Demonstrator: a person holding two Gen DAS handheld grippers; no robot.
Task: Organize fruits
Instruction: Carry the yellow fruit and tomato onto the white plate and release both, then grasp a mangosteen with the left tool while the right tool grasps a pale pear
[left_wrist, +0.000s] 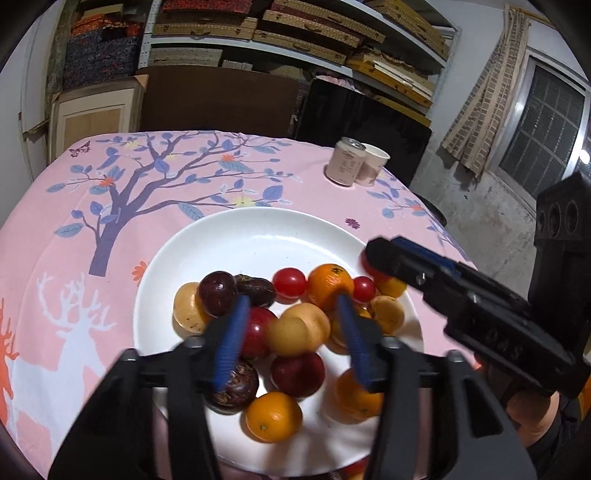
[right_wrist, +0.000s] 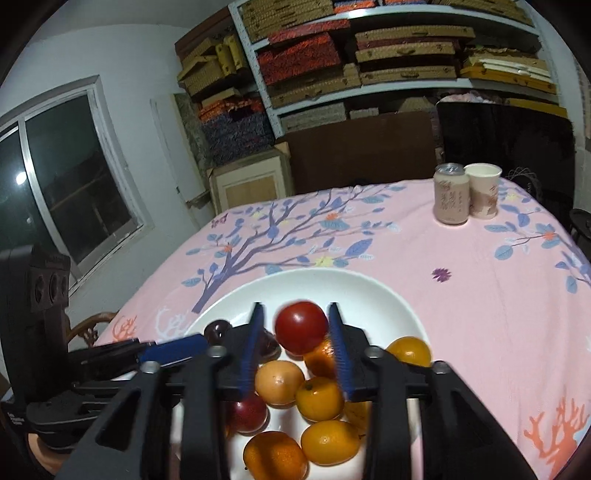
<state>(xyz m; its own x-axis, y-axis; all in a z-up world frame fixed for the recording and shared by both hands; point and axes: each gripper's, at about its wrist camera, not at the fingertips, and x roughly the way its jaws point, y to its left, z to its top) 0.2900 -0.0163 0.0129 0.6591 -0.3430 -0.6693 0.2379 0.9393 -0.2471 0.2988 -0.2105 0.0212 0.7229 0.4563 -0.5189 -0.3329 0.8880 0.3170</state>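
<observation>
All fruit sits mixed in one heap on the white plate (left_wrist: 258, 236), filling its 6 o'clock half; nothing is sorted by type yet, so you're at the start. Left gripper (left_wrist: 291, 301): spread, empty, above the heap. Right gripper (right_wrist: 295, 312): spread around a red tomato (right_wrist: 301, 326) at the heap's 12 o'clock; can't tell if touching.

Pale walls (right_wrist: 140, 55). Metal shelving (left_wrist: 295, 48) along back, packed with woven cases and patterned boxes. Small wooden cabinet (right_wrist: 247, 184) below, beside brown board (left_wrist: 218, 99). Dark barred window (left_wrist: 543, 125) with brick-print curtain (left_wrist: 484, 96); second window (right_wrist: 70, 177) dark.
</observation>
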